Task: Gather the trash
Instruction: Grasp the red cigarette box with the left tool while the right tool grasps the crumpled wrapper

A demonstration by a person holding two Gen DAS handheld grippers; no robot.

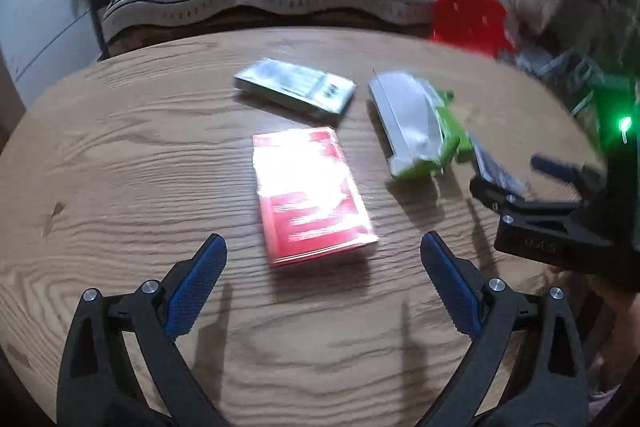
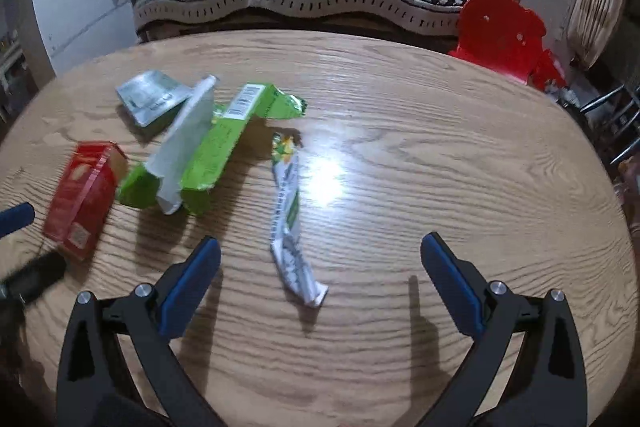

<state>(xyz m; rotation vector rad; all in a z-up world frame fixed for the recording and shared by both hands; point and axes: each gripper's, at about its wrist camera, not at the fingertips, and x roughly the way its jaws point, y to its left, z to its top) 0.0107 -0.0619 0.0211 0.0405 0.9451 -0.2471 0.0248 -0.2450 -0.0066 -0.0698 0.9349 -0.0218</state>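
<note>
Left gripper point(image 1: 323, 247) spread wide, red box point(image 1: 310, 195) at 12 o'clock between its tips. Right gripper point(image 2: 320, 251) spread, empty; wrapper point(image 2: 290, 211) on wooden table point(image 2: 460, 187), green carton point(image 2: 208, 151) at 10 o'clock.

My desk point(image 2: 400, 147) is wood with a strong grain, smooth and shiny under the light. The red box point(image 1: 312, 195) wears glossy film. The green carton point(image 2: 216, 143) is matt card, torn, white inside. The wrapper point(image 2: 290, 219) is crinkled. My claw pads point(image 2: 188, 287) are rough blue, on matt black plastic.
</note>
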